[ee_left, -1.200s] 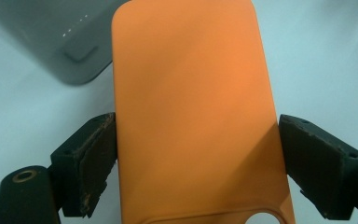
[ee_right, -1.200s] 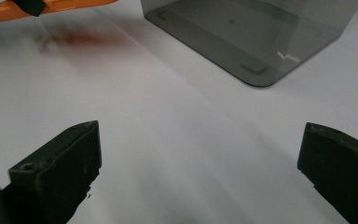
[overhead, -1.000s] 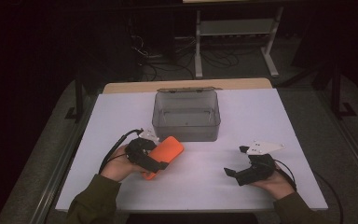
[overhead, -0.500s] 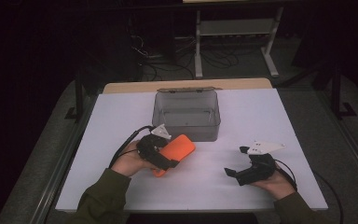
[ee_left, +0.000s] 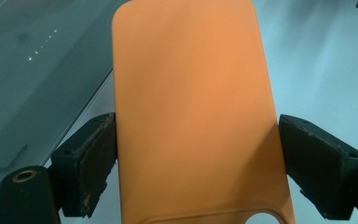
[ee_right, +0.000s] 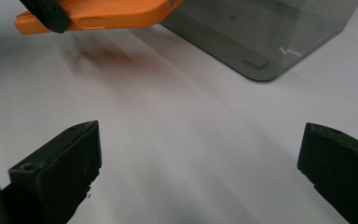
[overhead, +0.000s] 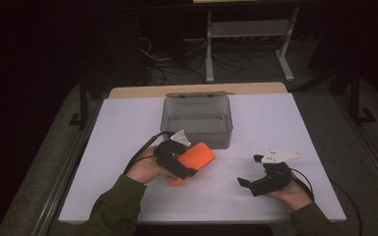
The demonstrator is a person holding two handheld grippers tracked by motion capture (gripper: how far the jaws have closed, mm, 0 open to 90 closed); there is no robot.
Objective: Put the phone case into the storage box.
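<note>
L gripper (overhead: 189, 169) is clamped across the orange phone case (overhead: 193, 161), pads pressing both long edges, case lifted off the white table (overhead: 128, 128). Vs a sec ago, the case has travelled closer to the grey bin (overhead: 197, 120), now just short of its near wall. Likely headed into the bin. R gripper (overhead: 248, 186), jaws spread w/ nothing between, rests well right of the bin.
</note>
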